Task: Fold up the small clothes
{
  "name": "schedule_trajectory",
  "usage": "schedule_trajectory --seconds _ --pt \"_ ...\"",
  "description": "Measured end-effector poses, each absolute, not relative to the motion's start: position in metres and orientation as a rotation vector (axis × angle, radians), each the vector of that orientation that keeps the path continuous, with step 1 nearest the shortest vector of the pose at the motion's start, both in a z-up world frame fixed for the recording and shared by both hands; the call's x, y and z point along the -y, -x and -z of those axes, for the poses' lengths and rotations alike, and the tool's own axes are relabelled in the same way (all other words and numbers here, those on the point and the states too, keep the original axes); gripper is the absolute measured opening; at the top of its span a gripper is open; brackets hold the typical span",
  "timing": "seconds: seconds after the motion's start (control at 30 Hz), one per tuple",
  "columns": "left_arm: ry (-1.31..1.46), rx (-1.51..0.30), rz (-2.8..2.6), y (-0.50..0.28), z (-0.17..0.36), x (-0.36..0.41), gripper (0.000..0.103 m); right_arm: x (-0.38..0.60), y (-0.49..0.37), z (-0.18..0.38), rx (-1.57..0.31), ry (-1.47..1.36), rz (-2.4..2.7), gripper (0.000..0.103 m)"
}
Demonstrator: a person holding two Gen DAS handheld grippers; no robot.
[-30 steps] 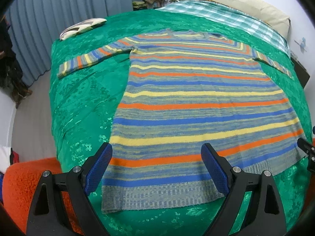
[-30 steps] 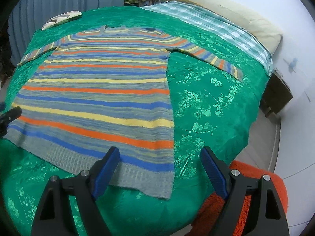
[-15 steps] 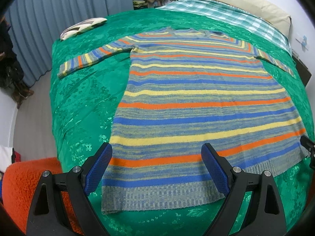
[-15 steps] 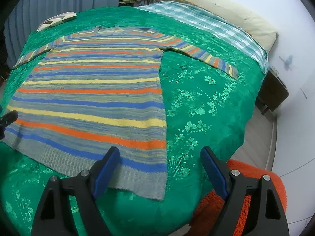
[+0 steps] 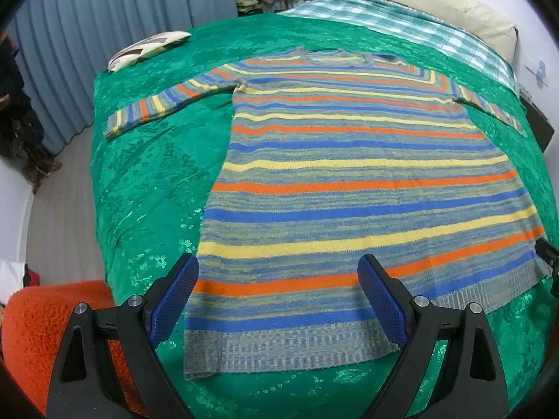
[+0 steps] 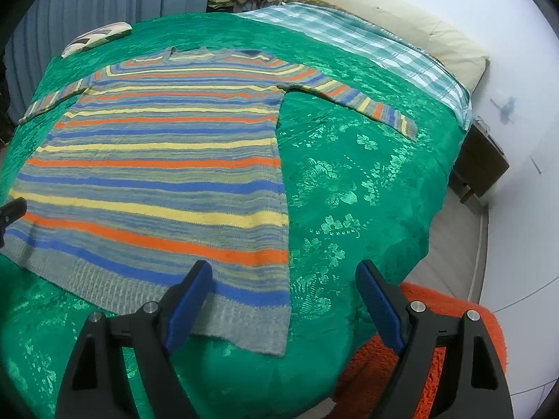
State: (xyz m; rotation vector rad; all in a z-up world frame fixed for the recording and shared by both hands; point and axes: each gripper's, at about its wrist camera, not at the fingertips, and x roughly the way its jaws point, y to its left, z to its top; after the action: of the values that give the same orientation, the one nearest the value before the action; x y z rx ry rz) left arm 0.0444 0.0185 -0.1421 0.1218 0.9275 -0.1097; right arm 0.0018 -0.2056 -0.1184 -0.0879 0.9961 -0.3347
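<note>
A striped sweater point(image 5: 356, 188) lay flat on the bed's green cover point(image 6: 349, 188), unfolded; left gripper point(image 5: 277, 293) and right gripper point(image 6: 283, 296) hovered above its hem, jaws wide and empty. Next, likely, grasping the hem corners.

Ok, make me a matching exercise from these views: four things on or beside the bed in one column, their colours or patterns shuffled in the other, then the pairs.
Things:
1. sweater
2. bedspread
3. rug
4. sheet

Colours or patterns:
A. orange and fluffy
B. green and white checks
C. orange, blue, yellow and grey stripes
D. shiny green with a flower pattern

Pairs: 1-C, 2-D, 3-A, 4-B
</note>
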Motion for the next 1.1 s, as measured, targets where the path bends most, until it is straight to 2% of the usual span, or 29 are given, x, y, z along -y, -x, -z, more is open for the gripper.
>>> schedule_trajectory --seconds 0.93,1.1 --pt "-0.149 -0.93 0.102 -0.045 0.144 -0.014 0.094 0.209 -0.002 0.12 -1.003 0.076 0.339 0.084" --pt "-0.146 -0.917 0.101 -0.055 0.125 -0.016 0.094 0.224 -0.007 0.096 -0.985 0.002 0.249 0.084"
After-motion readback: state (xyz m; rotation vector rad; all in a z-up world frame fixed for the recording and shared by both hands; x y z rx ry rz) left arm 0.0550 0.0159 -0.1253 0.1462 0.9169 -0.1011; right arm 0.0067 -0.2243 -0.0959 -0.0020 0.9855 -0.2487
